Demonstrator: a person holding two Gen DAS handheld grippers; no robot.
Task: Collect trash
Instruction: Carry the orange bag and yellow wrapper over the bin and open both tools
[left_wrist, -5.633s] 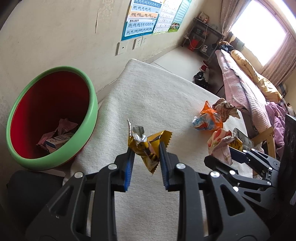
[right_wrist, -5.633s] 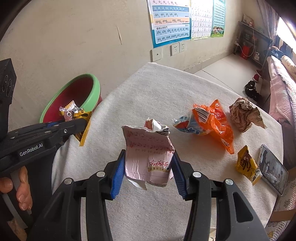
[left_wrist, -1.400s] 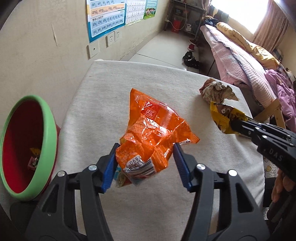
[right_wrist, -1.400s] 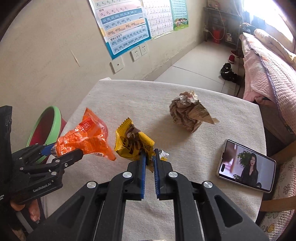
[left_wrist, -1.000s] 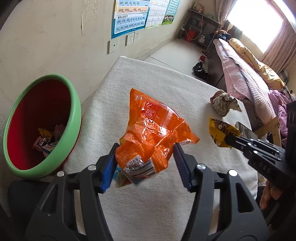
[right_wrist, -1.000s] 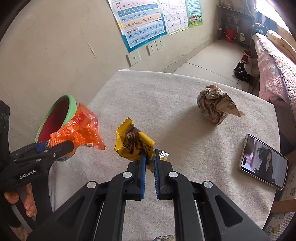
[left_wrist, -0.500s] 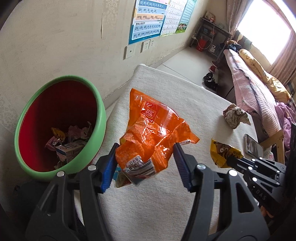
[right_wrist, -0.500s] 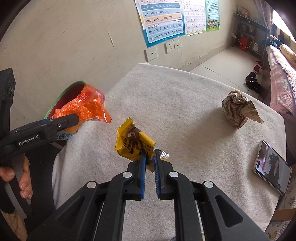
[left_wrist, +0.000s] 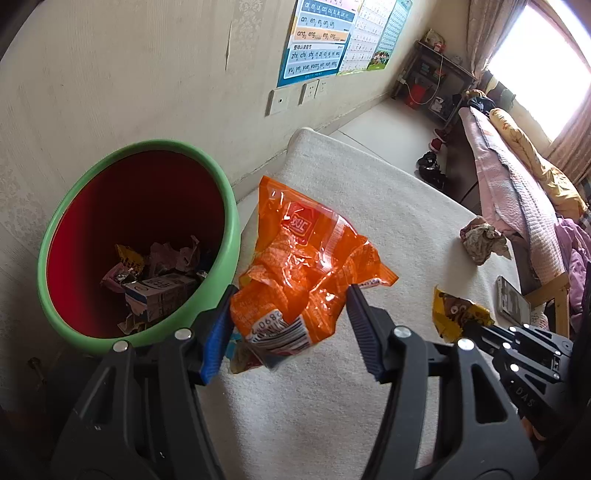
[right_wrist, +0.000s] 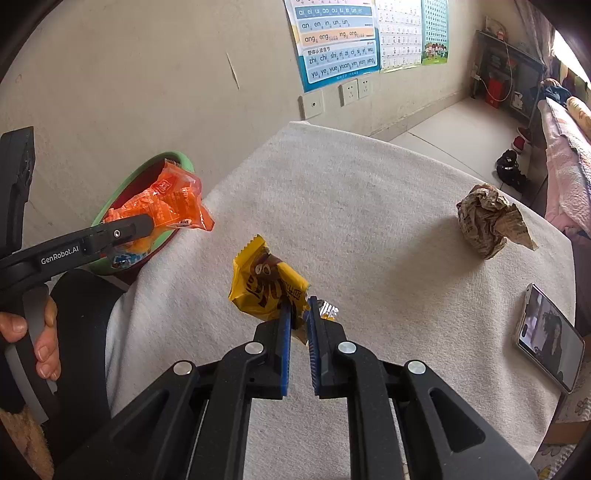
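My left gripper (left_wrist: 291, 314) is shut on a crumpled orange snack bag (left_wrist: 310, 266) and holds it above the table's left edge, beside the green-rimmed red bin (left_wrist: 110, 321). The bin holds several wrappers and a small carton (left_wrist: 159, 295). My right gripper (right_wrist: 298, 314) is shut on a yellow candy wrapper (right_wrist: 266, 288) above the table. In the right wrist view the orange bag (right_wrist: 166, 203) hangs at the bin's rim (right_wrist: 122, 188). A crumpled paper ball (right_wrist: 484, 221) lies on the table at the far right.
The table has a white cloth (right_wrist: 369, 206). A phone (right_wrist: 550, 339) with a lit screen lies at its right edge. A wall with posters and sockets stands behind the bin. A bed (left_wrist: 517, 184) stands to the right of the table.
Both grippers have swung left toward the bin with their wrappers still held. The bin now looms larger in the left wrist view, and the orange bag is at its rim.
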